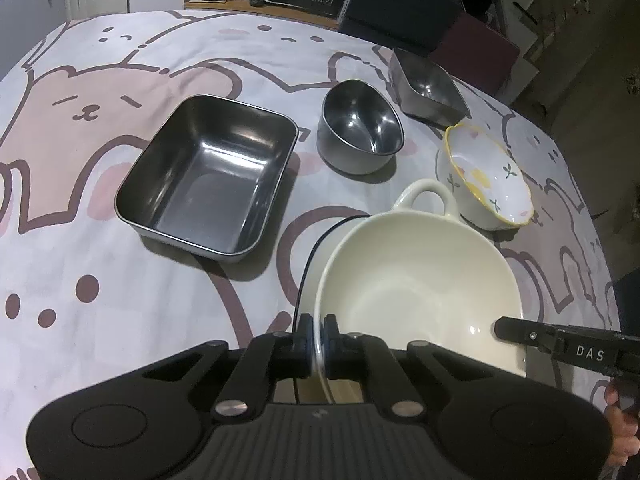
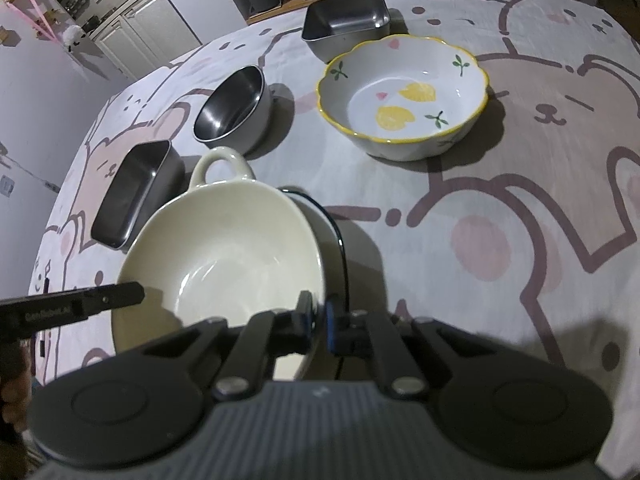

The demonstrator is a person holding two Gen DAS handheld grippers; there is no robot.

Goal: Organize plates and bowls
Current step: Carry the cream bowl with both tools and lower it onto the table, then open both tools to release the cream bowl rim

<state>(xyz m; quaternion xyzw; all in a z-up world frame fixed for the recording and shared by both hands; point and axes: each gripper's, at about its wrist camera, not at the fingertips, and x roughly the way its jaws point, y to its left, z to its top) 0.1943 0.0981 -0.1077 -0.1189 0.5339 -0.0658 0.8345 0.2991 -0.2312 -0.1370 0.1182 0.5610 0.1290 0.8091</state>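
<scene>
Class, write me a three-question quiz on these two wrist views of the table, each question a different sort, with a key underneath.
1. True or false: both grippers are clamped on the rim of the cream bowl.
2. How many metal dishes stand on the tablecloth?
3. Multiple choice: the lemon bowl is A) stacked in the cream bowl, B) standing alone on the cloth, C) inside the large metal tray.

Key
1. True: left gripper and right gripper each pinch the rim from opposite sides.
2. Three: the large tray, the round metal bowl and the small metal tray.
3. B
</scene>
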